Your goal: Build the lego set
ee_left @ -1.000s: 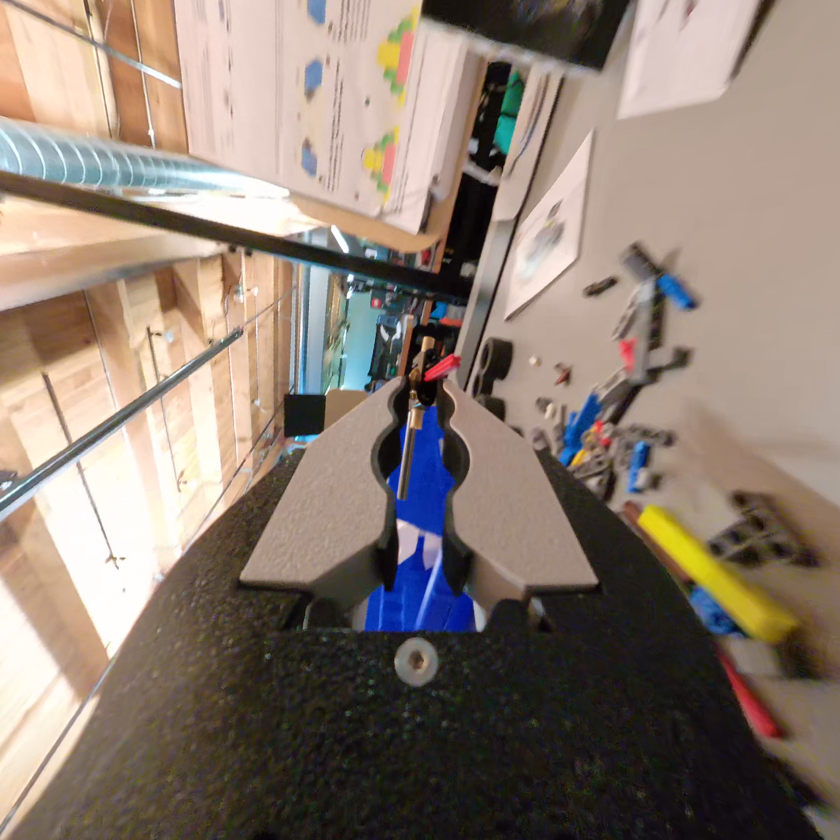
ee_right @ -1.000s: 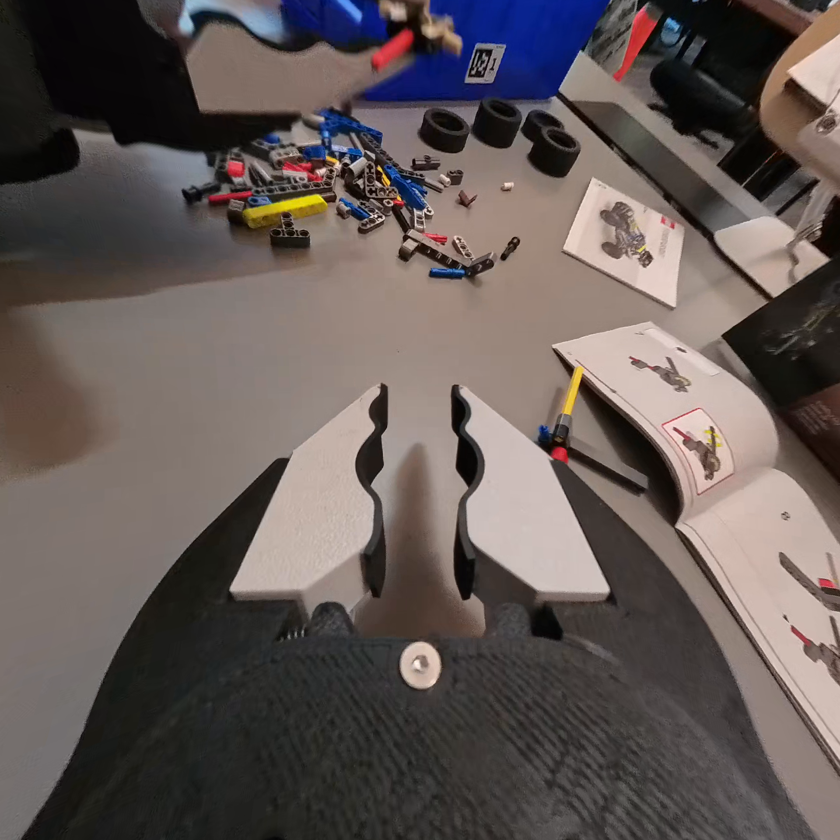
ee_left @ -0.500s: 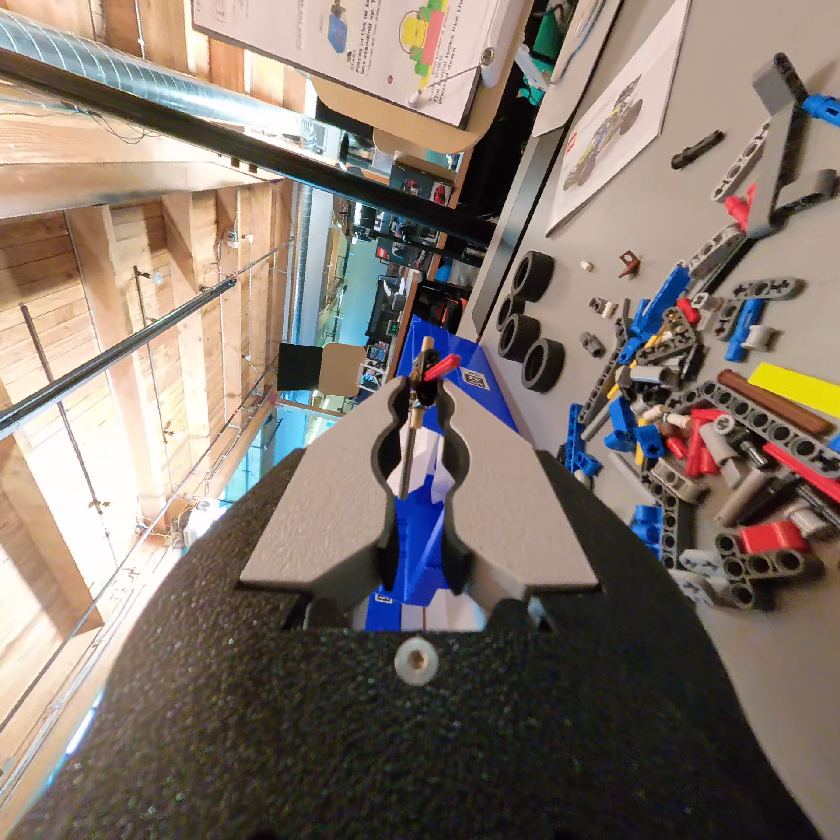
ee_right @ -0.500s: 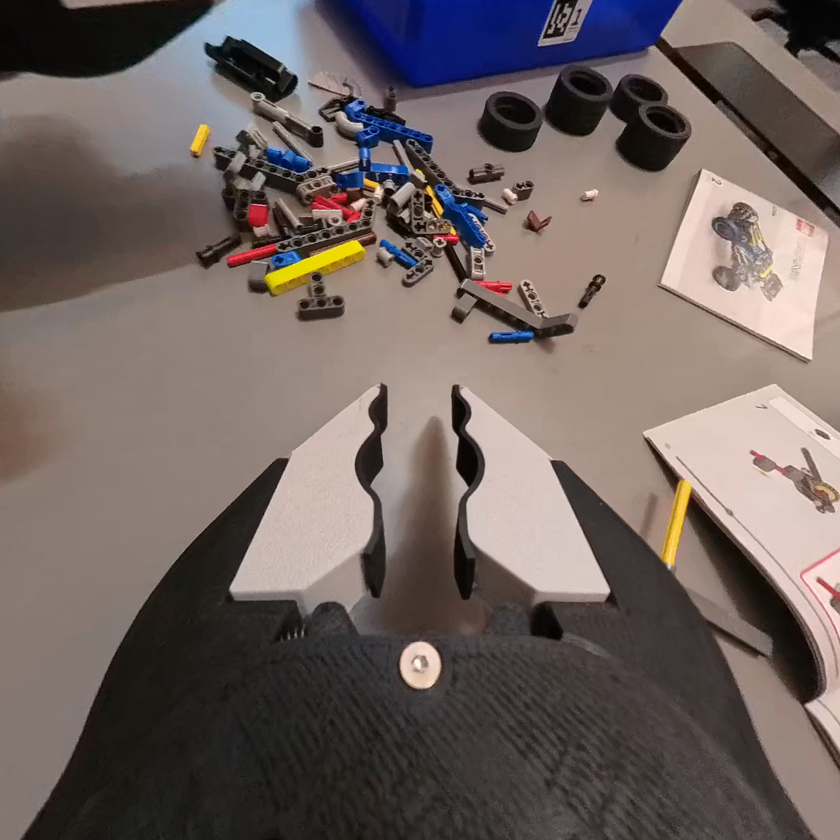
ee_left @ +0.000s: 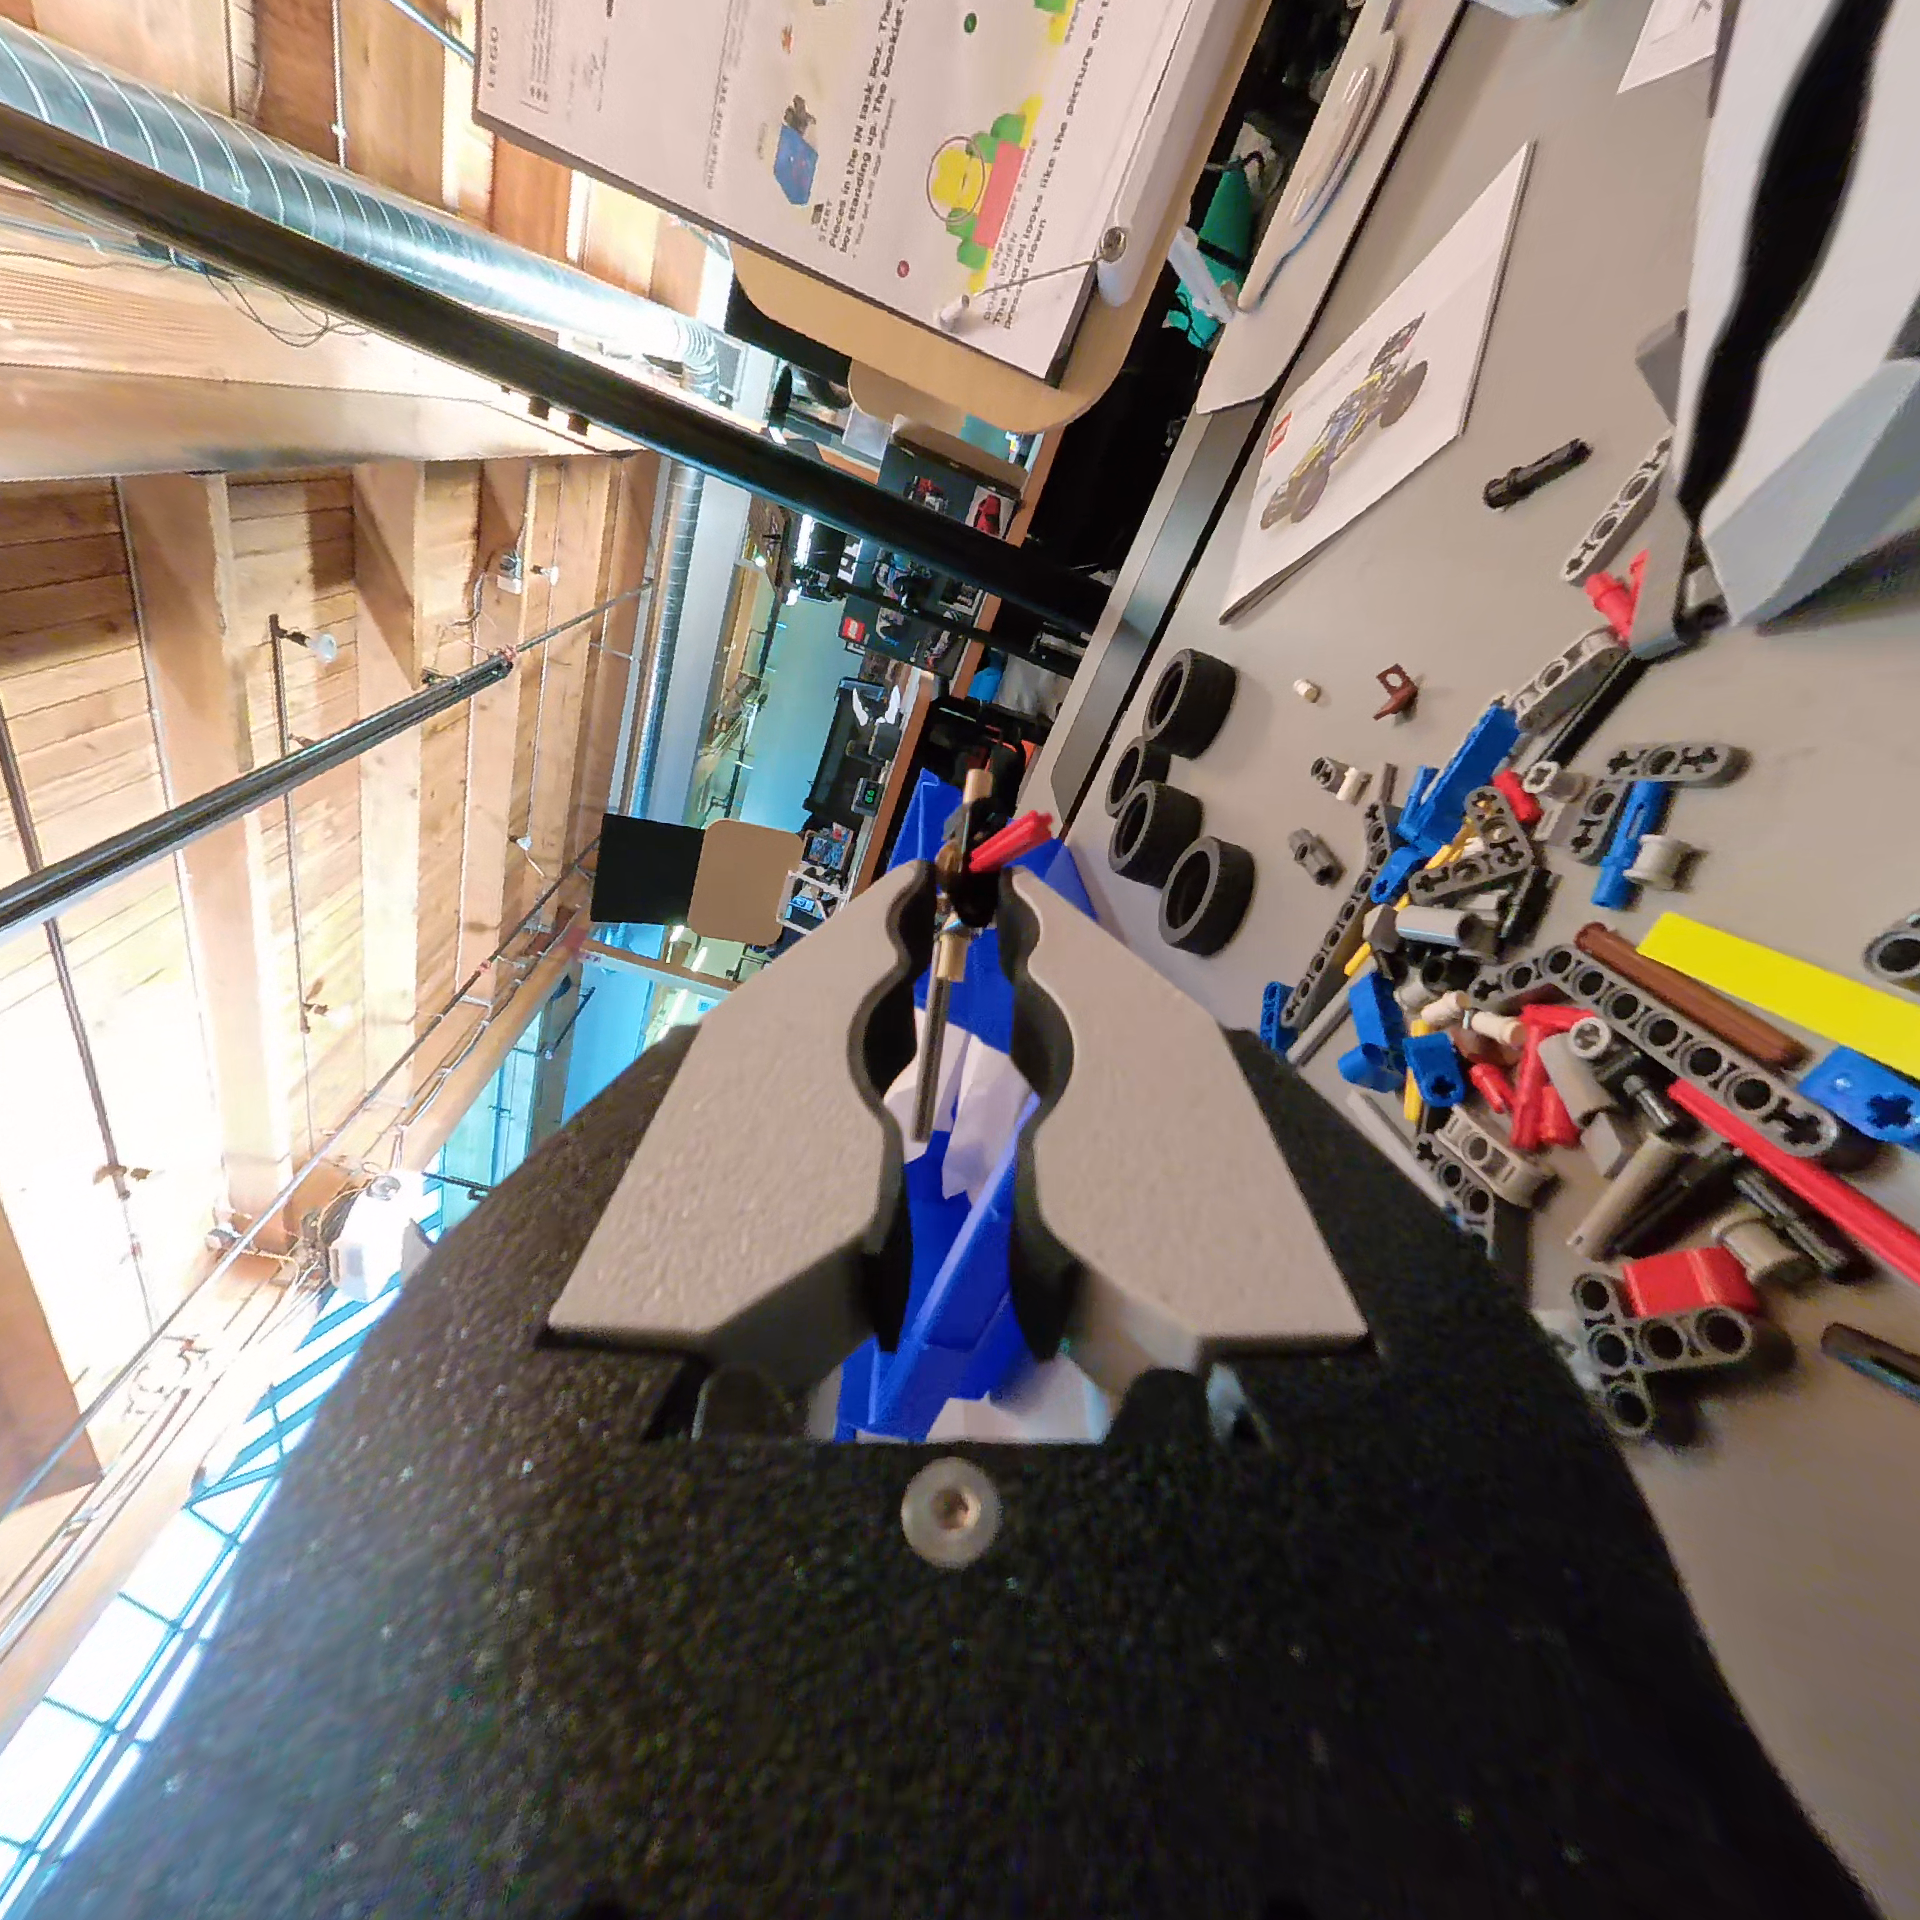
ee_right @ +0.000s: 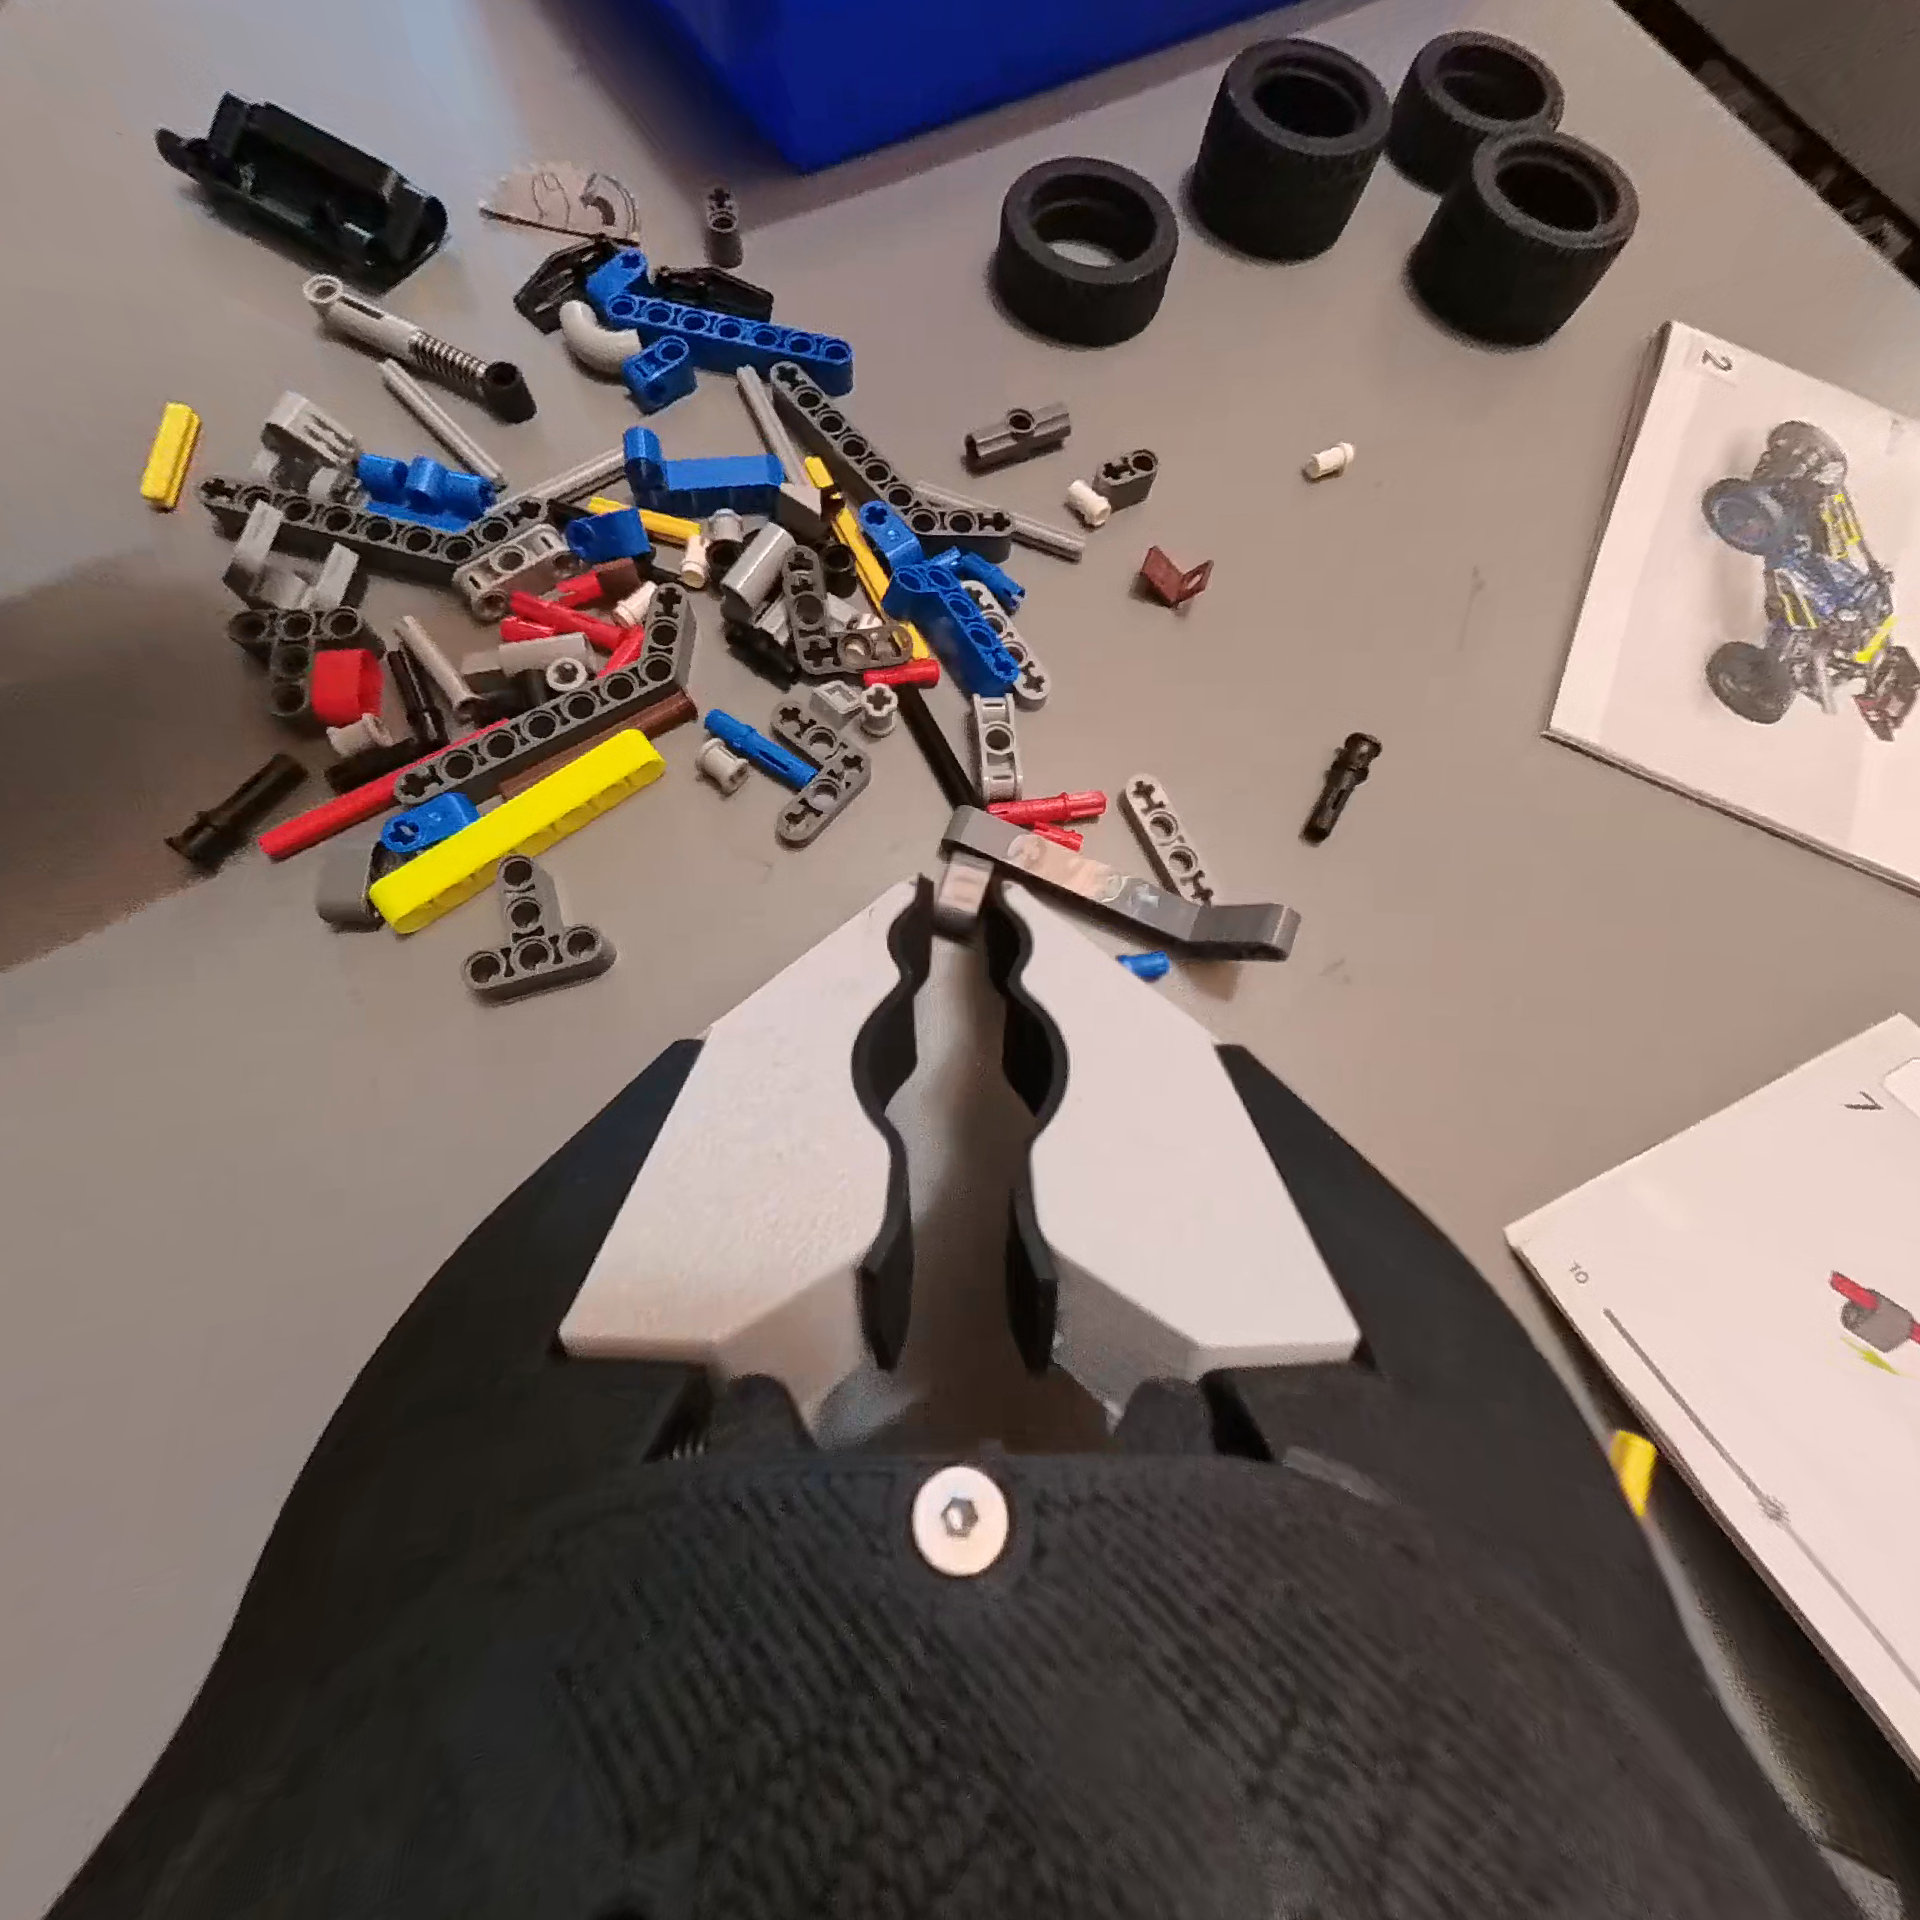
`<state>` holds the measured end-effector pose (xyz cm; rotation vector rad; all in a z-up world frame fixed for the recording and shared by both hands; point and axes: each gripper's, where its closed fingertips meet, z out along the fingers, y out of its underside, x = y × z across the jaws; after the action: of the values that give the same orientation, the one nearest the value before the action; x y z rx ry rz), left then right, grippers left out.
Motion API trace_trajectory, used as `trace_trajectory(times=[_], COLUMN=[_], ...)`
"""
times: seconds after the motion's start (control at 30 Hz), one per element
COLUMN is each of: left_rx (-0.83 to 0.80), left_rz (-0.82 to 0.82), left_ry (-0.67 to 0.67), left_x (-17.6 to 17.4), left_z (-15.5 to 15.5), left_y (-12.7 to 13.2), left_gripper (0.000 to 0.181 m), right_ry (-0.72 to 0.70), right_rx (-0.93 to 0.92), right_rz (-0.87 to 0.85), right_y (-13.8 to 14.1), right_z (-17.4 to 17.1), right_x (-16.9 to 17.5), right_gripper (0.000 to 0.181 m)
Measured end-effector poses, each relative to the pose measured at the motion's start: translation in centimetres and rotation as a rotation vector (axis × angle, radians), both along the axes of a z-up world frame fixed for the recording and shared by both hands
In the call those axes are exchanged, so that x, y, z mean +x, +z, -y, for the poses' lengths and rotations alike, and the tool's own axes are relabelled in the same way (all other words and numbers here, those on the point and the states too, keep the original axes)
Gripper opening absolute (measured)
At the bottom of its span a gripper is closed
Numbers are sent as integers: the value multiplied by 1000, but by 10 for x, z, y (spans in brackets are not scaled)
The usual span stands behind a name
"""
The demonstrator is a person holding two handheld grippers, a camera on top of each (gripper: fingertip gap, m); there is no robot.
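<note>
While its jaws pinched one end of a bent grey beam (ee_right: 1122,894) on the grey table (ee_right: 208,1195), the right gripper (ee_right: 961,920) sat nearest. The left gripper (ee_left: 971,904) was held off the table, clamped on a thin axle sub-assembly (ee_left: 940,977) carrying a red pin (ee_left: 1008,840). Beyond lay the loose lego pile (ee_right: 623,603) (mostly unsorted), then four black tyres (ee_right: 1086,249) and a blue bin (ee_right: 935,62). Judging by this, the build had barely begun.
</note>
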<state>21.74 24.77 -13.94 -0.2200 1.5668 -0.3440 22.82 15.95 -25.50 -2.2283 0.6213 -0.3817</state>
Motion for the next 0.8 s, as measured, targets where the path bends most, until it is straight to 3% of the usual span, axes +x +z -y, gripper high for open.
trace_trajectory(times=[0.03,0.17,0.3,0.47,0.57,0.8], left_rx=[-2,-2,-20,-53,-81,-95], left_rz=[-5,-13,-37,-96,-144,-185], left_ry=[-4,-29,-47,-129,-202,-294], left_x=[0,0,0,-3,-11,-30], left_z=[1,13,26,61,87,128], left_y=[-1,-2,-5,-10,-8,6], left_gripper=[9,9,9,9,9,9], right_ry=[2,66,134,420,461,521], right_rx=[-2,6,185,747,951,1019], right_rz=[2,1,-59,-131,-116,-100], right_y=[0,1,22,98,123,134], right_z=[1,9,16,20,36,48], right_x=[0,-9,-27,-76,-86,-99], right_gripper=[7,6,6,6,6,6])
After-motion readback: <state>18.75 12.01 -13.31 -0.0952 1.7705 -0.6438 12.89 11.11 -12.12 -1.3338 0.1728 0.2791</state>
